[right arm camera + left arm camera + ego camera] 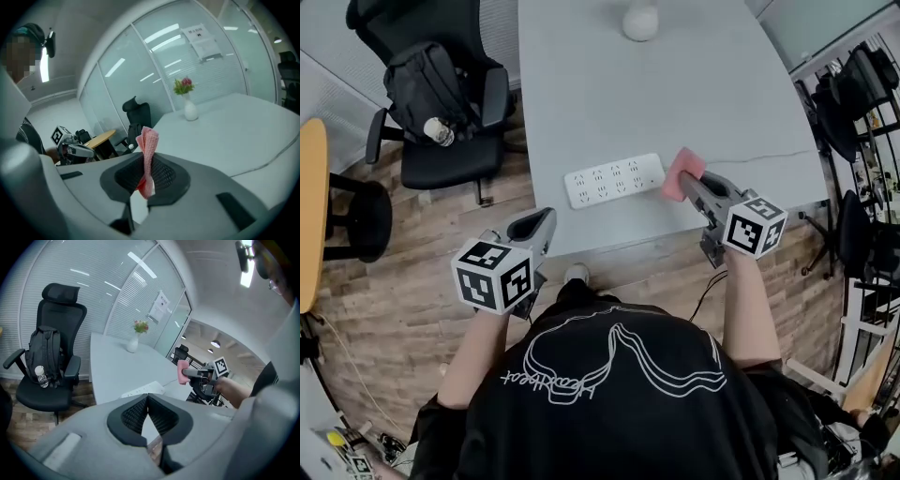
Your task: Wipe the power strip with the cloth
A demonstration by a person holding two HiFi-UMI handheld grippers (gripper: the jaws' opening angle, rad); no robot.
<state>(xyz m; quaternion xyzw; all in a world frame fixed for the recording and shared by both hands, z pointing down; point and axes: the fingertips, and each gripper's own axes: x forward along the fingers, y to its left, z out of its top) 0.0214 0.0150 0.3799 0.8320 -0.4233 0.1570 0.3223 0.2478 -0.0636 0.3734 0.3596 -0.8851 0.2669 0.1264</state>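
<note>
A white power strip [614,180] lies flat near the front edge of the pale table [675,94]; it also shows in the left gripper view [143,390]. My right gripper [686,184] is shut on a folded pink cloth [682,173], which hangs just off the strip's right end. In the right gripper view the cloth [149,149] stands upright, pinched between the pads. My left gripper [542,225] hovers in front of the table edge over the wooden floor, shut with nothing in it. From the left gripper view the cloth [182,371] and the right gripper [199,375] are seen across the table.
A white vase [640,21] with flowers stands at the table's far end. A black office chair carrying a backpack [436,89] is on the left, beside a yellow round table [311,206]. A thin cable [769,155] runs over the table's right side. More chairs [862,84] stand at right.
</note>
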